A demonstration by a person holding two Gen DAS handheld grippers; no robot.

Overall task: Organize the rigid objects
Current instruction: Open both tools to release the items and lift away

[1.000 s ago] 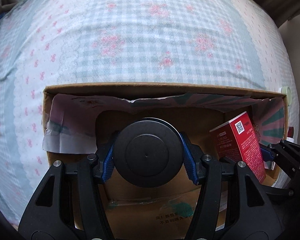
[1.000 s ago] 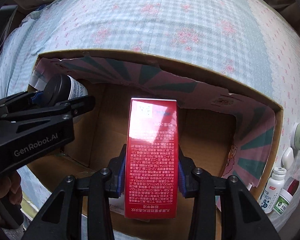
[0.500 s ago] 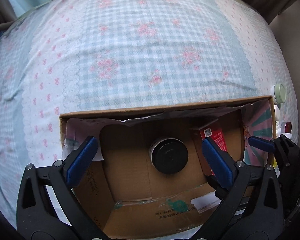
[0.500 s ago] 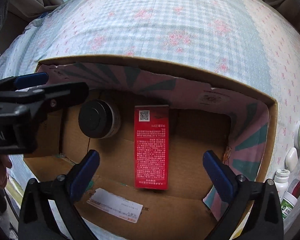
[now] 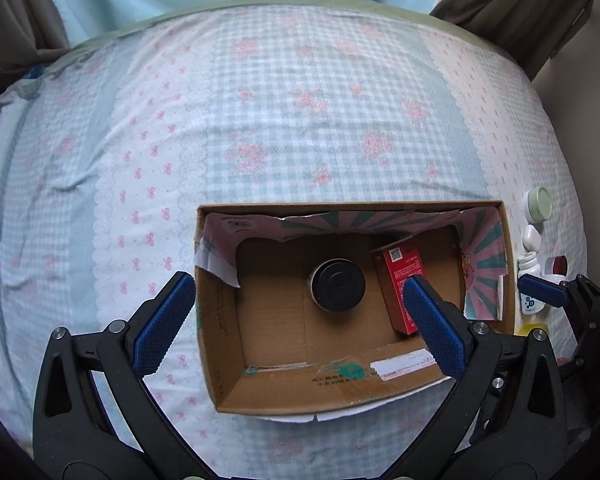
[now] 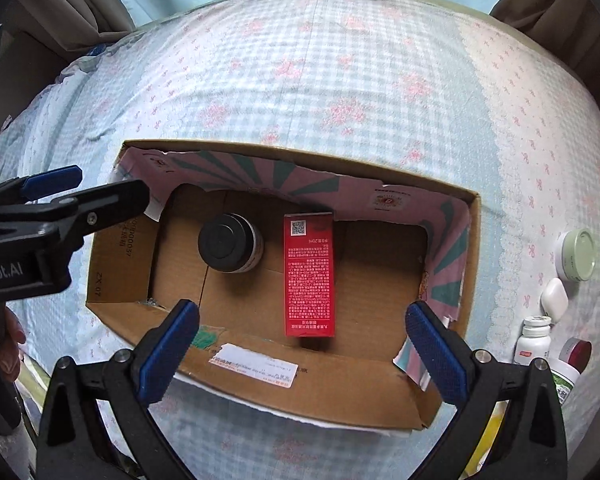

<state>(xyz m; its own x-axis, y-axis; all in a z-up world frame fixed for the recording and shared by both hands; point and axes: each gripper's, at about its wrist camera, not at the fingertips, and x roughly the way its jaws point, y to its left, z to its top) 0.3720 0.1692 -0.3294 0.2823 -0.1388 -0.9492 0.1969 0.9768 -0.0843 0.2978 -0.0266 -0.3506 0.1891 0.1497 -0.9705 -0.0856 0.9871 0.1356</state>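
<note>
Matt corrugated cardboard box [image 6: 340, 396] (glossy red carton [image 6: 309, 276] inside) on cotton sheet [image 6: 340, 80].

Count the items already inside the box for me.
2. A black-lidded jar stands left of centre on the box floor, and a red carton lies beside it to the right. The near wall hides a strip of floor, so something small could be missed.

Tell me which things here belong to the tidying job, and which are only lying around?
Job:
- box
- black jar, in box
- red carton, in box
- green-lid jar, white case, white bottle, red-lid jar, waiting beside box

Lying about:
- bedsheet
- curtains
</note>
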